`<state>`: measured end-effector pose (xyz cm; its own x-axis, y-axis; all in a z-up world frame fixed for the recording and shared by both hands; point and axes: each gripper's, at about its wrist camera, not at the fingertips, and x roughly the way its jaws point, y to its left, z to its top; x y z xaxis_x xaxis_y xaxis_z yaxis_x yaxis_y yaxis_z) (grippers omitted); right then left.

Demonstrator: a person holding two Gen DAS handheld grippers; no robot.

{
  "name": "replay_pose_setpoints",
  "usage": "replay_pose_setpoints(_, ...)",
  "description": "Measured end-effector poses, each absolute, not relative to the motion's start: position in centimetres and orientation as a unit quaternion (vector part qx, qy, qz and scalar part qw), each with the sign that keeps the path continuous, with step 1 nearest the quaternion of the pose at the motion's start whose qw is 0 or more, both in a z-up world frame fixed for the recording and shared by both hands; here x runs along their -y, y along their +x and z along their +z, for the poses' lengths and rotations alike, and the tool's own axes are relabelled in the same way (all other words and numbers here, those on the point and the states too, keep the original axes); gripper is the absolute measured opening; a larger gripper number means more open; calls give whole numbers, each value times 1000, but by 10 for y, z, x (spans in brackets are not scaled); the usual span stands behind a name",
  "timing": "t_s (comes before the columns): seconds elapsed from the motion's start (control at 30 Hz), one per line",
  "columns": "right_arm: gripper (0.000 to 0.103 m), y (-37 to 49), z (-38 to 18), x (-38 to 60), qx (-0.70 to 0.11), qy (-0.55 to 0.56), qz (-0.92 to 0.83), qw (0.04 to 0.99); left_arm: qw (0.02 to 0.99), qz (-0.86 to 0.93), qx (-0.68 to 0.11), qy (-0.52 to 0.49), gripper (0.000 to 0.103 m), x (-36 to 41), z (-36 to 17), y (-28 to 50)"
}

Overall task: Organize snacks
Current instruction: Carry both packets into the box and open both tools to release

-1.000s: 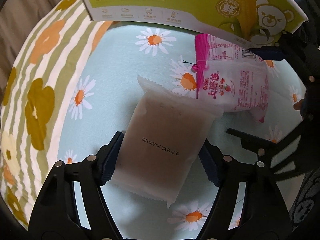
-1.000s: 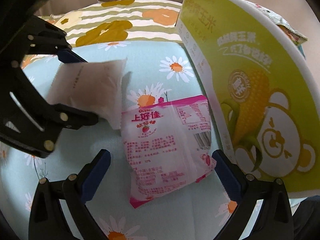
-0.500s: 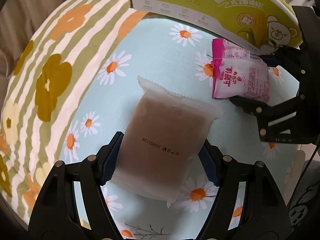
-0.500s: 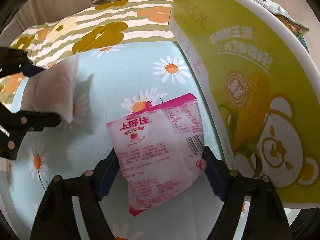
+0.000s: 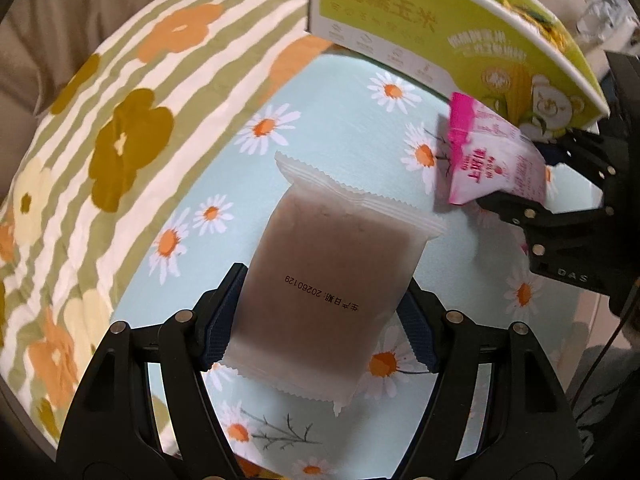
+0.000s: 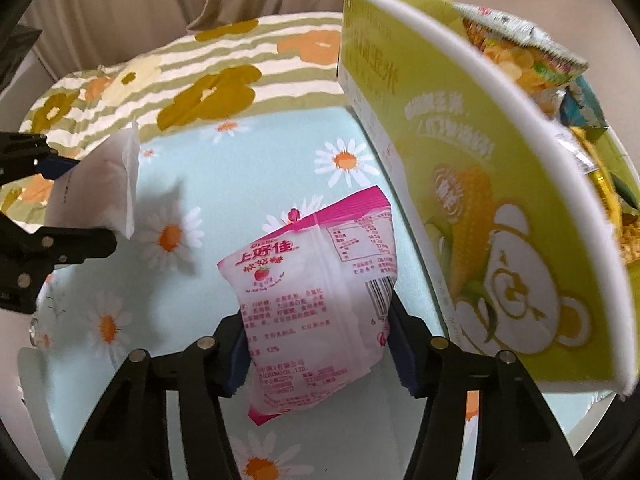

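snacks both hang clear of the daisy-print cloth [image 5: 344, 120] now: left gripper [image 5: 320, 316] still pinches the frosted brownish packet [image 5: 332, 276], while right gripper [image 6: 320, 344], jaws closing from wide, has lifted the pink strawberry pouch [image 6: 316, 304] beside the green corn-printed box [image 6: 500, 208].

We see our right gripper [image 6: 320, 344] closing its jaws on a pink packet [image 6: 316, 292], pads at both sides of it, above the daisy cloth [image 6: 256, 152]. A green box [image 6: 492, 208] stands just right, snack bags [image 6: 532, 60] inside. At far left, our left gripper [image 6: 60, 200] holds a pale packet [image 6: 100, 188].
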<state>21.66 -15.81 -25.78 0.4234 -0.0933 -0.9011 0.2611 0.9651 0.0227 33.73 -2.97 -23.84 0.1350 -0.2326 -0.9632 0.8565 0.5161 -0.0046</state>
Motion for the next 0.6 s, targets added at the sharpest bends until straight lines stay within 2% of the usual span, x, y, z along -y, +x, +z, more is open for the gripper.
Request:
replay_pose_setpoints(0.37,54,195,-178,161,-471,107,-74,872,754,-334,-514,234,69,5,-164,335)
replay_pose_setpoints(0.6,54,188,-116,198,-419,131,-43,897,789,-307,-494,199,69,22,-106,330)
